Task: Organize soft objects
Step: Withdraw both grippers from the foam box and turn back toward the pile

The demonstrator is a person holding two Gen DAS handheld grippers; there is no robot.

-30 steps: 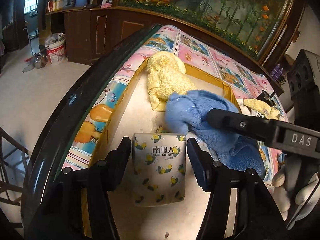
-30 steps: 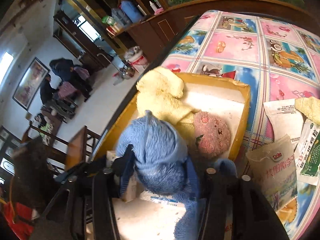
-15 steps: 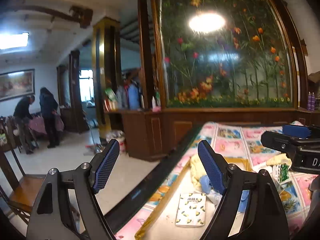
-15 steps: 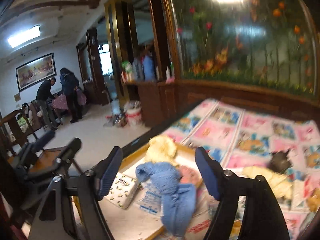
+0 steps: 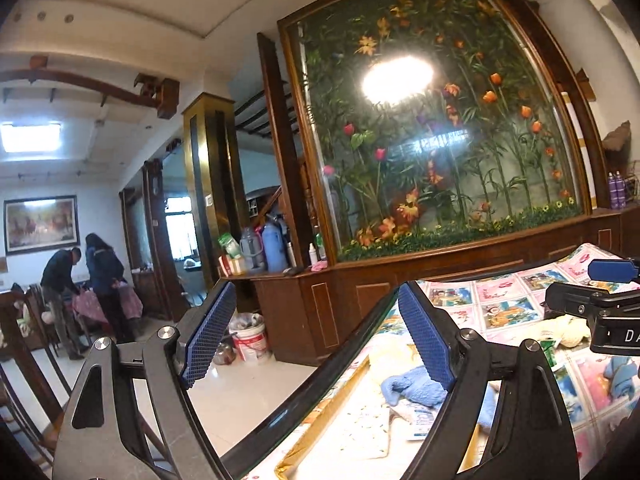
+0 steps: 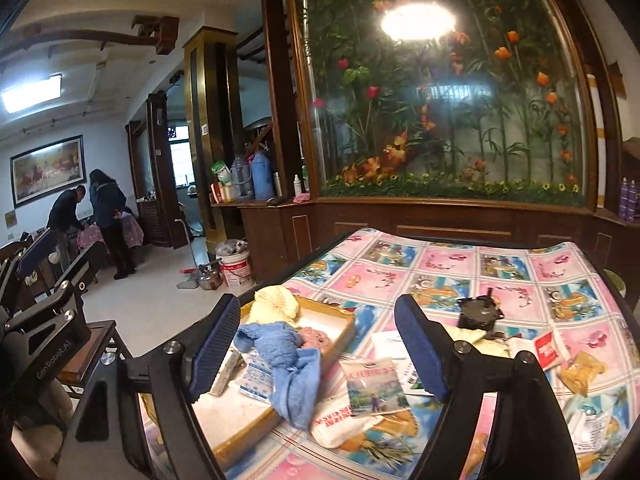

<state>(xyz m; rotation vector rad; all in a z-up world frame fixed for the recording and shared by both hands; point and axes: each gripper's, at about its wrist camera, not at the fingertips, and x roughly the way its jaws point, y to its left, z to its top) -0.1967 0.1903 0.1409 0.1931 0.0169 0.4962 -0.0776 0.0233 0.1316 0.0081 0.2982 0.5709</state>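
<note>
your left gripper has its jaws spread wide and still easing apart, with nothing between the blue pads but the room beyond. your right gripper stands just as wide and grips nothing either. framed between its fingers at lower centre of the right wrist view lies the blue towel, draped over the near rim of the yellow tray and spilling onto the patterned tablecloth. at the tray's far left corner sits a yellow plush cloth, and a pinkish round soft piece rests just behind the blue towel. flat packets lie inside the tray under the towel. to the right of the tray, a printed snack packet lies on the cloth, with more wrappers near the right edge. in the left wrist view the blue towel shows at lower right, partly behind your right-hand finger, and your other gripper pokes in at the right edge. two people stand at far left.
</note>
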